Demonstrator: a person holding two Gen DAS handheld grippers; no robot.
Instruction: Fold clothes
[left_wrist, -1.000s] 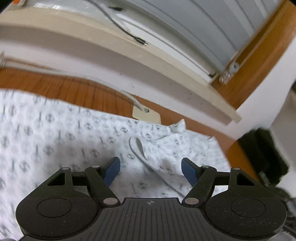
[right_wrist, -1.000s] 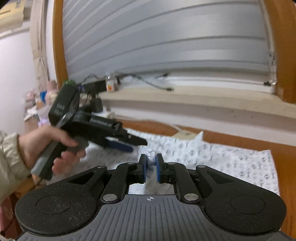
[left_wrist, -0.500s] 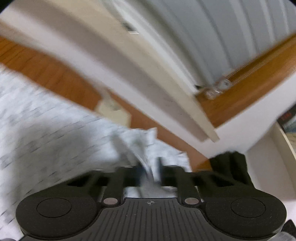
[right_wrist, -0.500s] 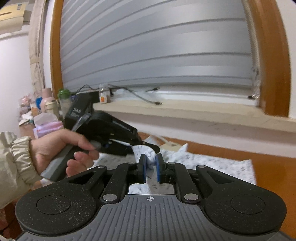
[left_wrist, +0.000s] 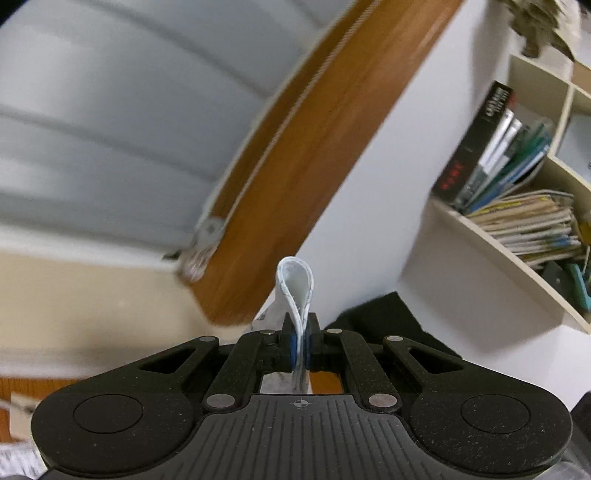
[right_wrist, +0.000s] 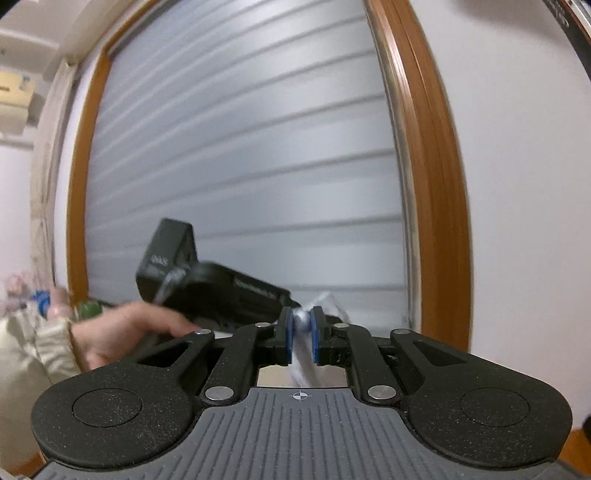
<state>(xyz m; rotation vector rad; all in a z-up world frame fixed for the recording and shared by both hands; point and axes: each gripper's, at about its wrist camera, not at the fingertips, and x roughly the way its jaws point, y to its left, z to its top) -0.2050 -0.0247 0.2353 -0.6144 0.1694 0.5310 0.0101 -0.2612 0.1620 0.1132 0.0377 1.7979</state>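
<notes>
The garment is white cloth with a small grey print. In the left wrist view a folded loop of the garment (left_wrist: 295, 288) sticks up from my left gripper (left_wrist: 300, 341), which is shut on it. In the right wrist view my right gripper (right_wrist: 300, 334) is shut on another bunch of the garment (right_wrist: 303, 356), and cloth hangs down behind the blue pads (right_wrist: 287, 334). The left gripper's black body (right_wrist: 207, 284) shows at the left there, held by a person's hand (right_wrist: 125, 328) in a cream sleeve. Both grippers are up in front of the window; the rest of the garment is hidden below.
A grey slatted blind (right_wrist: 243, 155) in an orange wooden frame (right_wrist: 428, 177) fills the background. A shelf with books and magazines (left_wrist: 517, 199) hangs on the white wall at the right. A dark object (left_wrist: 384, 317) lies below the shelf. The beige sill (left_wrist: 92, 295) runs on the left.
The left gripper closed on the garment's edge a second ago and both grippers then rose quickly. The tabletop and spread cloth have dropped out of both views.
</notes>
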